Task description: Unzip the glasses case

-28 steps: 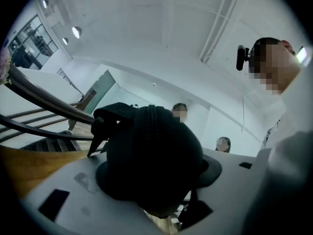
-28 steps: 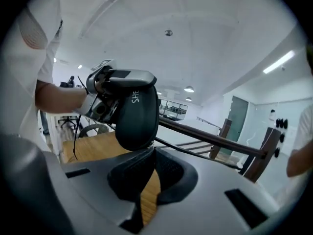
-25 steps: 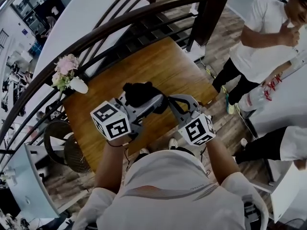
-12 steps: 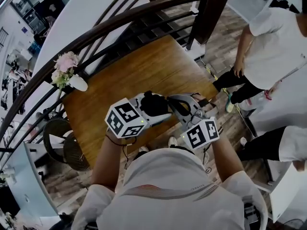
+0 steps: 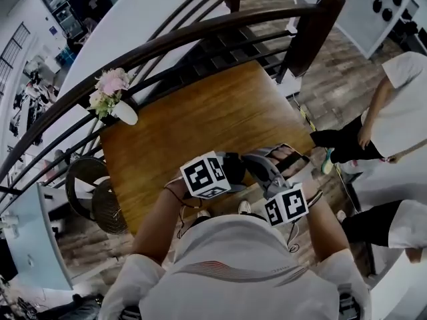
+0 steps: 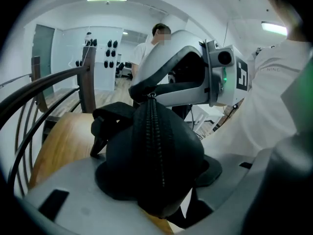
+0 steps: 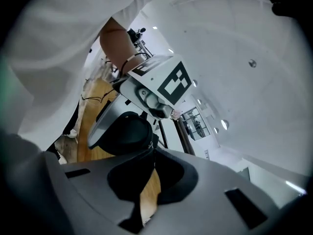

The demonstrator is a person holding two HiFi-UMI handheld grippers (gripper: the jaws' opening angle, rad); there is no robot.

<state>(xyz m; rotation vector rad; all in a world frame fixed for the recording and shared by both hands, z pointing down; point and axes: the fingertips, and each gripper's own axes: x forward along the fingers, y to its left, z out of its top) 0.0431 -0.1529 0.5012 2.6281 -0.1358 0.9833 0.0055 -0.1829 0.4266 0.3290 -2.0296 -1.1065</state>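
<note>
The left claw (image 6: pixel 159 176) is clamped wide across the black glasses case (image 6: pixel 154 146), and the right claw (image 7: pixel 148 151), jaws together, pinches the zip pull (image 6: pixel 153 96) at the case's 12 o'clock end (the teeth below it look closed). Both have just sunk from mid-table to the 6 o'clock edge of the wooden table (image 5: pixel 200 105), so the unzipping looks set up but not begun. A flower vase (image 5: pixel 115 99) sits at 10 o'clock, a curved railing (image 5: pixel 200 32) at 12 and a bystander (image 5: pixel 400 105) at 3.
</note>
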